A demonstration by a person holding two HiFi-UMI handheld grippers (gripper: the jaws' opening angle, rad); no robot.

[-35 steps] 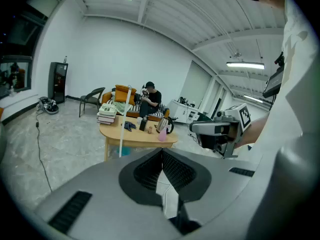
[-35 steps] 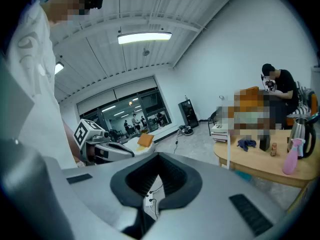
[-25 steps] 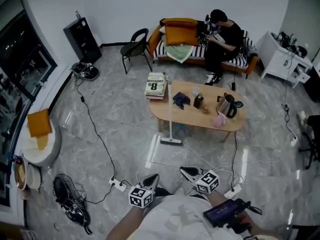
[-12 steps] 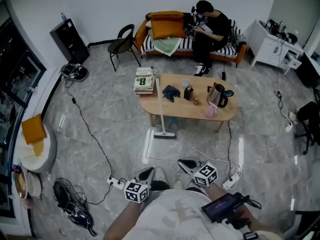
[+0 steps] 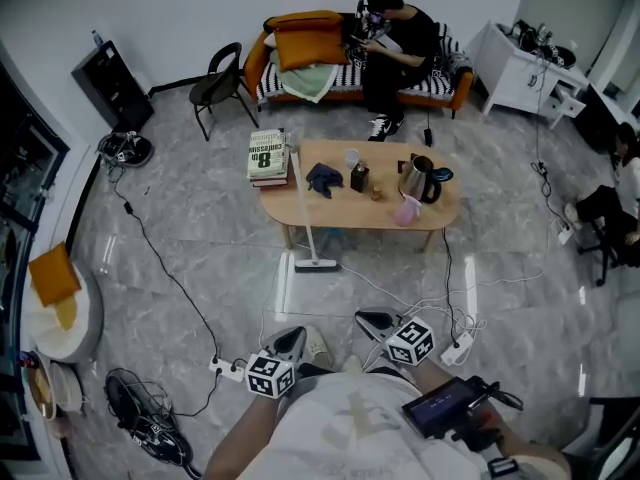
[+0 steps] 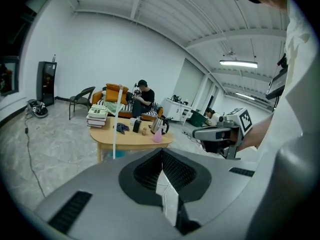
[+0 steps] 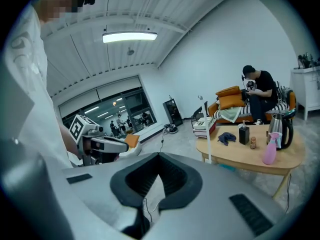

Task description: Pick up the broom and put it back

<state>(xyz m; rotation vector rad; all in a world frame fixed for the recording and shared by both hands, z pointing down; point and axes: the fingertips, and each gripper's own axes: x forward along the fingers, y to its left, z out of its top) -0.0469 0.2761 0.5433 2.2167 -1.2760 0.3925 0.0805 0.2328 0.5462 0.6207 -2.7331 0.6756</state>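
The broom (image 5: 310, 226) stands upright on the grey floor, its flat head down on the tiles and its pale handle leaning against the near edge of the oval wooden surface (image 5: 440, 218). It is touched by neither gripper and is well apart from both.

The left gripper (image 5: 290, 340) is held low, close to the person's body, above a tangle of white cables. Its jaws are closed, tips meeting, with nothing between them. The right gripper (image 5: 376, 322) sits just beside it; in its own view its jaws also meet at the tips and hold nothing.

On the surface lie a stack of books (image 5: 268, 156), a dark cloth (image 5: 323, 178), a dark bottle (image 5: 358, 178), a kettle (image 5: 415, 180) and a pink bottle (image 5: 405, 211). Beyond it a person (image 5: 392, 40) sits on an orange sofa (image 5: 262, 58).
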